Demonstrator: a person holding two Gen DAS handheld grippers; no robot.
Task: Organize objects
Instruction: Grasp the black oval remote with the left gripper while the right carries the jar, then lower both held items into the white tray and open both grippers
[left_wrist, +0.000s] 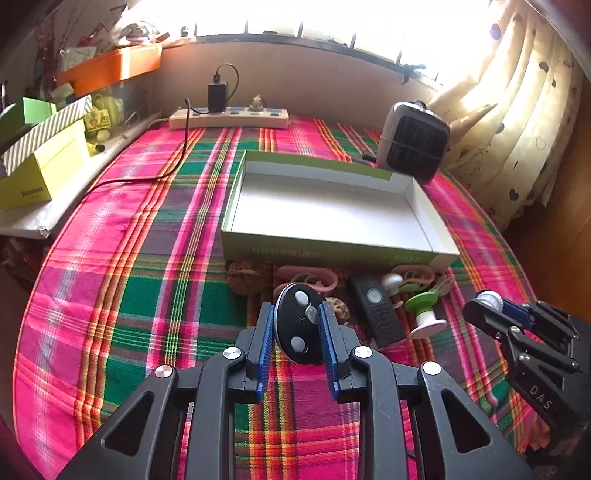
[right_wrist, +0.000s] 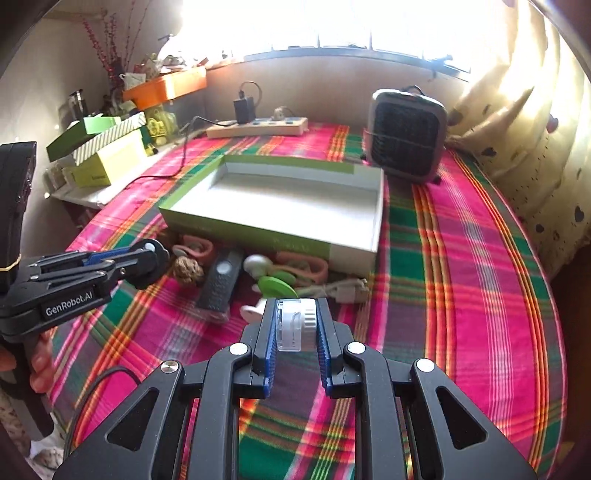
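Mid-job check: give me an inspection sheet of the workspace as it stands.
Surface: plaid cloth over the table.
Job's things: open box empty; walnut, remote, green spool and pink bands lie in front of it.
Clutter: fan heater; stacked boxes.
Grippers: left gripper shut on black oval device; right gripper shut on clear white piece.
Cables: black lead to power strip.
Surroundings: window, curtain.
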